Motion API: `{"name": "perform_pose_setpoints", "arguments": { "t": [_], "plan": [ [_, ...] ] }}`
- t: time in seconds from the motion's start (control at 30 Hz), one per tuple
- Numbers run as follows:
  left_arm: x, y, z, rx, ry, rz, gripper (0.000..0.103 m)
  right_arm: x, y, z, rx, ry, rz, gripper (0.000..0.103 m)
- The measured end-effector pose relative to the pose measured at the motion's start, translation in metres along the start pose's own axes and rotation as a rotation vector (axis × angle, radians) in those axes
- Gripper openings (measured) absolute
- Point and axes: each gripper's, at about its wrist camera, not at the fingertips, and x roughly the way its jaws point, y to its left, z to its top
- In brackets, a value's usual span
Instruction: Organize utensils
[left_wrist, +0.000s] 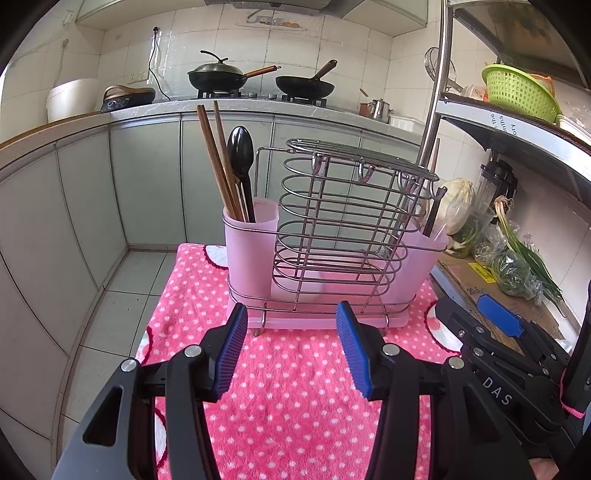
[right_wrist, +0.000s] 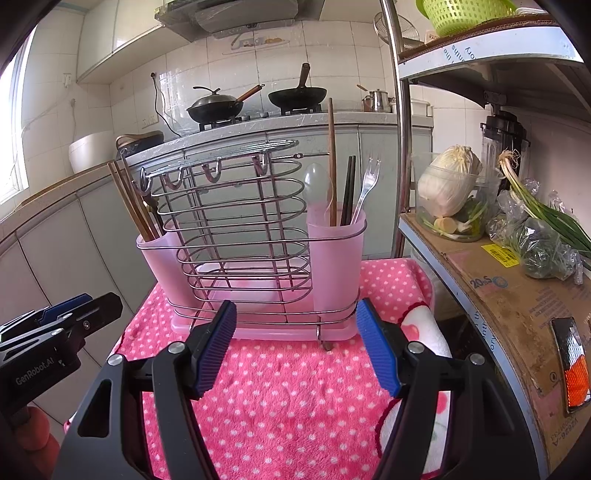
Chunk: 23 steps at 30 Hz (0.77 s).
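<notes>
Centre frame on a pink dotted towel (left_wrist: 295, 387): wire utensil rack (left_wrist: 332, 236), brown chopsticks (left_wrist: 216, 162) and black spoon (left_wrist: 240, 155) in its left pink cup, right cup's contents half hidden. Left tongs (left_wrist: 291, 354) and right tongs (right_wrist: 295, 347) spread wide, empty. Far right, shelf greens (right_wrist: 546, 236) cut off.

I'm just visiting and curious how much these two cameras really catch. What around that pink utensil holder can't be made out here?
- Lower ends of the wooden chopsticks and black spoon: left wrist view, hidden inside the frosted left pink cup.
- Utensils in the right pink cup: left wrist view, mostly blocked by the wire rack.
- Print on the cardboard: right wrist view, too small.
- Left gripper and right gripper: bodies cut off by the bottom edge.
</notes>
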Motion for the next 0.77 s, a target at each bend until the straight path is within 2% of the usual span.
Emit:
{"name": "perform_pose_setpoints", "arguments": {
  "t": [0.43, 0.77],
  "plan": [
    [0.009, 0.003, -0.001, -0.007, 0.015, 0.004, 0.049, 0.006, -0.002, -0.001, -0.002, 0.011, -0.004, 0.068],
    [0.032, 0.010, -0.005, -0.008, 0.072, 0.019, 0.049, 0.023, -0.012, -0.005, 0.002, 0.051, -0.022, 0.068]
  ]
}}
